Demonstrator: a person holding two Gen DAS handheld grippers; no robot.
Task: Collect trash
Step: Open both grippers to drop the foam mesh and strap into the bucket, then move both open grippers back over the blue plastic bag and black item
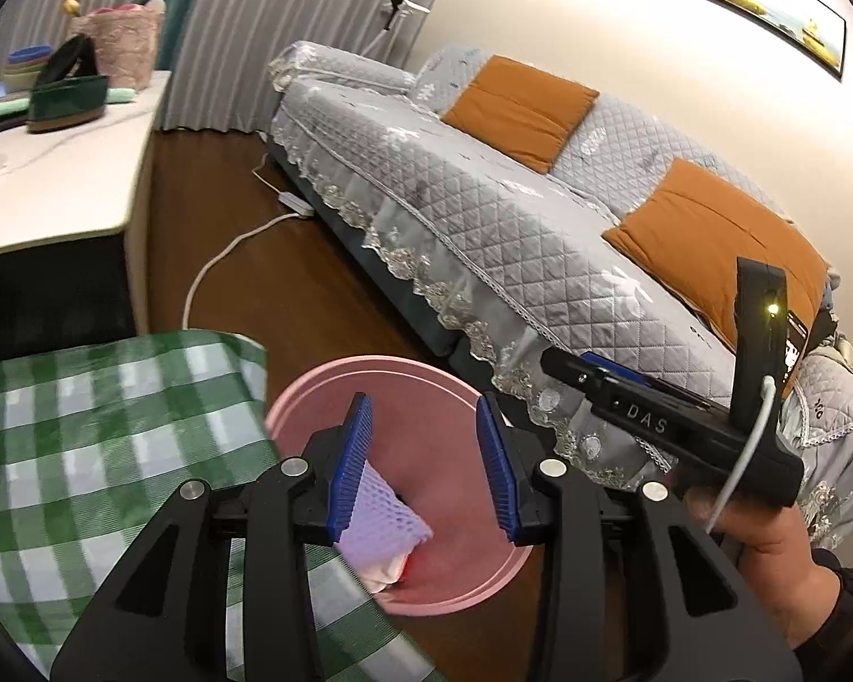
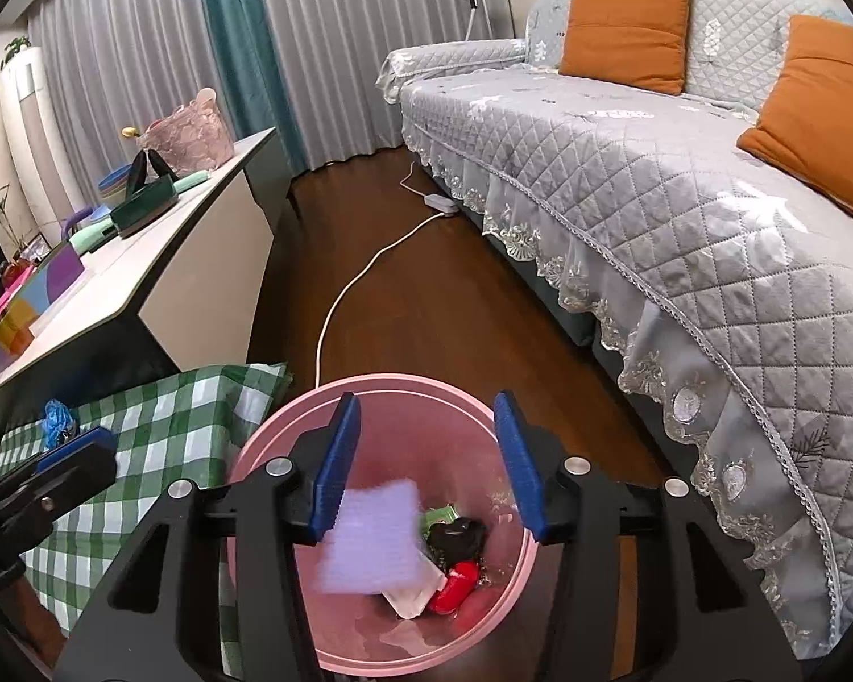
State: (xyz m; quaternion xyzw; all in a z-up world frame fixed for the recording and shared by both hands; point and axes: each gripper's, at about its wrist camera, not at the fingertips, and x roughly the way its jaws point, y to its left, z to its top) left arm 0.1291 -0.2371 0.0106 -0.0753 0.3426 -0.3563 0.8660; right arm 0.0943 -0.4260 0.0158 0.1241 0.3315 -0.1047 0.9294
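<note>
blue-padded left gripper (image 1: 423, 463) stands spread over the pink bin (image 1: 313, 398), nothing pinched; the lavender mesh foam (image 1: 384, 517) lies loose just beside its left pad, apart from the other. right gripper (image 2: 429, 463) likewise spread above the bin (image 2: 267, 437), gripping nothing. foam (image 2: 369, 540) sits inside atop white paper (image 2: 409, 597), a red item (image 2: 455, 585) and black scrap (image 2: 455, 534). green checked cloth (image 2: 159, 426) borders the bin's left; grey quilted sofa (image 2: 682, 199) stands to the right.

Grey quilted sofa (image 2: 625, 182) with orange cushions (image 2: 625, 34) faces a white table (image 2: 159, 238) across dark wood floor (image 2: 426, 295).
</note>
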